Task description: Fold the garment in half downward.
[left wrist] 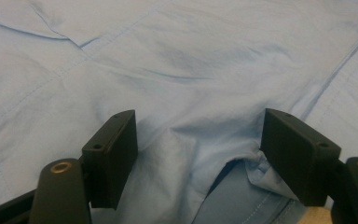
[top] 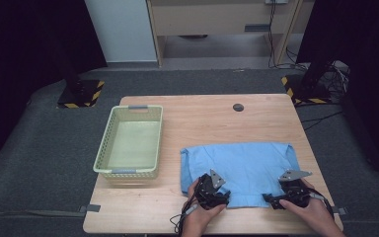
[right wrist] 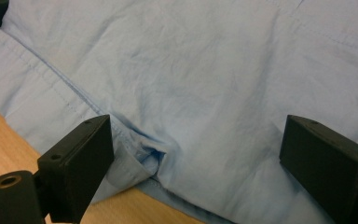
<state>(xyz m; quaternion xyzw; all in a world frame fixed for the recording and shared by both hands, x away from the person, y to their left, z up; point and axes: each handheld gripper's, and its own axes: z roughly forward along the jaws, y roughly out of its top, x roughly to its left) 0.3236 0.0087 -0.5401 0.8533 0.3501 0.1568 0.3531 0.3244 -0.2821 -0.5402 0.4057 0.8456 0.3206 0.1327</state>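
I can read no brand, label or writing on anything from here. The blue shirt (top: 242, 168) is light blue woven cloth, folded into a rough rectangle, creased, with stitched seams running across it. It lies flat at about 5 o'clock on the table (top: 202, 118), its near hem close to the table's front edge.

My left gripper (top: 220, 197) sits at the shirt's near-left corner, around 6 o'clock. In the left gripper view its jaws stand wide apart with a raised fold of the hem (left wrist: 223, 163) between them, not clamped. My right gripper (top: 271, 200) is at the near-right part of the hem, about 5 o'clock. In the right gripper view its jaws are also spread wide, straddling a small pucker at the shirt's edge (right wrist: 151, 156); it has hold of nothing.

The table is pale wood with a dark round plug (top: 238, 107) near 12 o'clock. A pale green perforated basket (top: 109, 143) stands at 9 o'clock, well apart from the shirt. Grey carpet (top: 34, 143) surrounds the table, with hazard-striped stand bases (top: 81, 94) and a light wooden cabinet (top: 217, 19) beyond.
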